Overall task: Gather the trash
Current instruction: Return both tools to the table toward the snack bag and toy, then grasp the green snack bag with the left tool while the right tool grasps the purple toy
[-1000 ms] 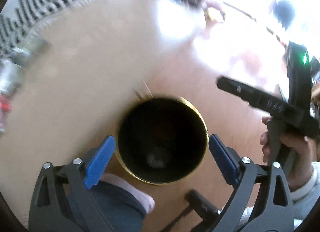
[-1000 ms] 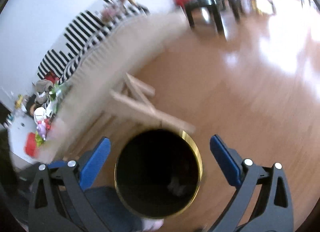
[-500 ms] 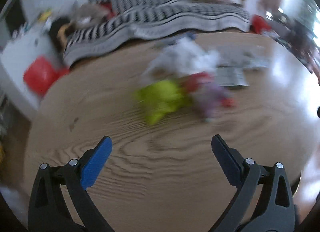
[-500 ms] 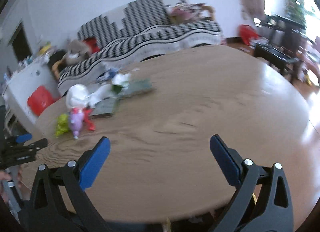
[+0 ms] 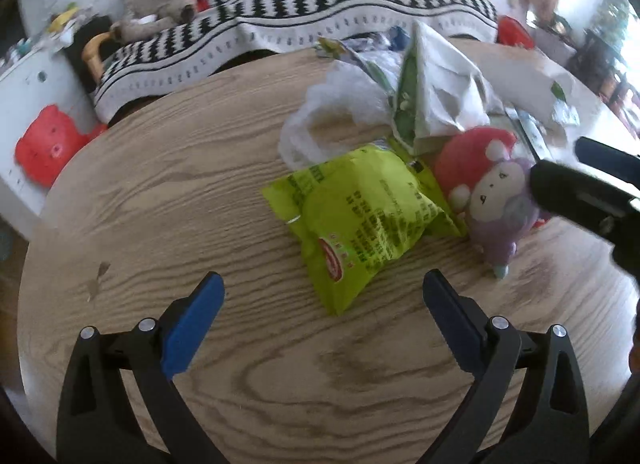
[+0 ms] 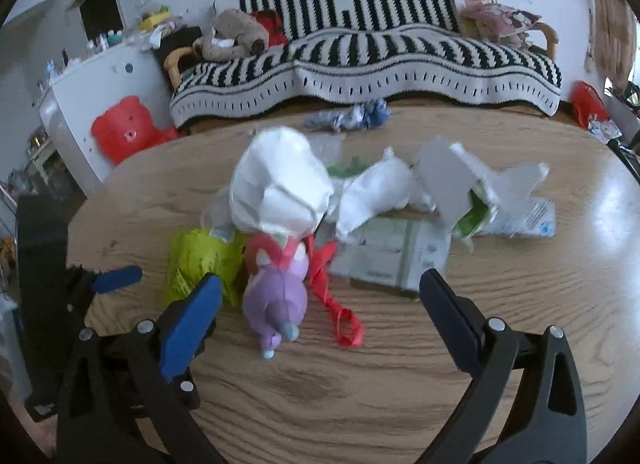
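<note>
A heap of trash lies on a round wooden table (image 5: 200, 192). A lime-green snack bag (image 5: 360, 220) lies just ahead of my open, empty left gripper (image 5: 324, 304). Beside it is a purple and red plush toy (image 5: 492, 200), with white crumpled wrappers (image 5: 436, 96) behind. In the right wrist view my open, empty right gripper (image 6: 320, 296) hovers near the plush toy (image 6: 276, 300), a red ribbon (image 6: 340, 316), white crumpled paper (image 6: 280, 184), a flat printed packet (image 6: 396, 256) and the green bag (image 6: 196, 260).
A striped black and white sofa (image 6: 360, 56) stands behind the table. A white cabinet (image 6: 100, 92) with a red bear bag (image 6: 124, 128) is at the left. The other gripper shows at the right edge of the left wrist view (image 5: 592, 192).
Both grippers swung up from above a black, gold-rimmed bin on the floor to the tabletop and moved closer to the trash heap. Both stayed open.
</note>
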`<state>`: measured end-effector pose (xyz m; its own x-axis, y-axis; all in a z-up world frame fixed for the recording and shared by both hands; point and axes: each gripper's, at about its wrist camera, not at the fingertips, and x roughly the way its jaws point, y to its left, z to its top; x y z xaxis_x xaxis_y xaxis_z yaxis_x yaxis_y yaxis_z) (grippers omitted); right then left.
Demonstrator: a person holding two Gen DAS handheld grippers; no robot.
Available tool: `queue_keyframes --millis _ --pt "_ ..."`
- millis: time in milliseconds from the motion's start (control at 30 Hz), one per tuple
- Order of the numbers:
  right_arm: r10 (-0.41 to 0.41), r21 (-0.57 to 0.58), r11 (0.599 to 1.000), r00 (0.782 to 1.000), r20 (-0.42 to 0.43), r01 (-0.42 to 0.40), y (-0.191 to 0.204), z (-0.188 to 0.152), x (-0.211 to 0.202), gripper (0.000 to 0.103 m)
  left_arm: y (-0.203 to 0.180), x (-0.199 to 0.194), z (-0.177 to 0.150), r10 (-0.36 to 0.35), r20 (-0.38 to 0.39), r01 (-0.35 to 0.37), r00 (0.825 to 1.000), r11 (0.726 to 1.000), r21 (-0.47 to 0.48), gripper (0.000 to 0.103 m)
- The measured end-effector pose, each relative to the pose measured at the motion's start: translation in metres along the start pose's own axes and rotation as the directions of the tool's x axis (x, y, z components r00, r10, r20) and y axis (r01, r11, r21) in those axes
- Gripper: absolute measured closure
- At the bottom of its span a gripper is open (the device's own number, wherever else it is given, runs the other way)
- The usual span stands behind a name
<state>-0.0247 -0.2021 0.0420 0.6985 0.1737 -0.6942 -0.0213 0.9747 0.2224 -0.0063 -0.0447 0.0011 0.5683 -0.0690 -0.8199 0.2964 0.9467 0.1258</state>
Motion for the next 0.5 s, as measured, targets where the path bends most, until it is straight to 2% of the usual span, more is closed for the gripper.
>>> queue_keyframes --millis 133,200,233,267,400,433,467,500 --pt "0.009 -0.003 1.000 1.000 0.002 -0.009 0.000 0.003 0.006 0.013 0.001 0.003 0.004 -0.002 0.014 0.002 1.000 0.999 0.033 0.006" --pt "0.013 -0.021 1.000 1.000 -0.007 -0.014 0.004 0.006 0.013 0.021 0.004 0.006 0.008 0.003 0.024 -0.004 1.000 0.999 0.039 0.006" --pt "0.011 -0.036 0.999 1.000 -0.016 -0.012 0.005 0.006 0.017 0.030 0.004 0.005 0.010 0.004 0.034 -0.006 0.999 0.999 0.041 0.006" --pt "0.016 -0.048 0.999 1.000 -0.025 -0.017 0.007 0.007 0.021 0.033 0.003 0.006 0.012 0.002 0.042 -0.004 0.999 0.999 0.045 0.006" --pt "0.051 -0.081 0.995 0.998 -0.030 -0.054 0.015 0.005 0.024 0.041 -0.003 0.014 0.018 -0.042 0.037 0.039 0.998 0.996 0.080 0.008" --pt "0.057 -0.092 0.994 0.998 -0.034 -0.060 0.017 0.005 0.025 0.042 -0.003 0.013 0.018 -0.061 0.044 0.058 0.997 0.995 0.077 0.012" --pt "0.062 -0.092 0.994 0.997 -0.039 -0.065 0.017 0.005 0.026 0.043 -0.003 0.014 0.019 -0.083 0.040 0.080 0.996 0.994 0.069 0.023" --pt "0.069 -0.090 0.993 0.997 -0.042 -0.072 0.018 0.005 0.027 0.043 -0.001 0.013 0.021 -0.117 0.029 0.115 0.993 0.992 0.046 0.040"
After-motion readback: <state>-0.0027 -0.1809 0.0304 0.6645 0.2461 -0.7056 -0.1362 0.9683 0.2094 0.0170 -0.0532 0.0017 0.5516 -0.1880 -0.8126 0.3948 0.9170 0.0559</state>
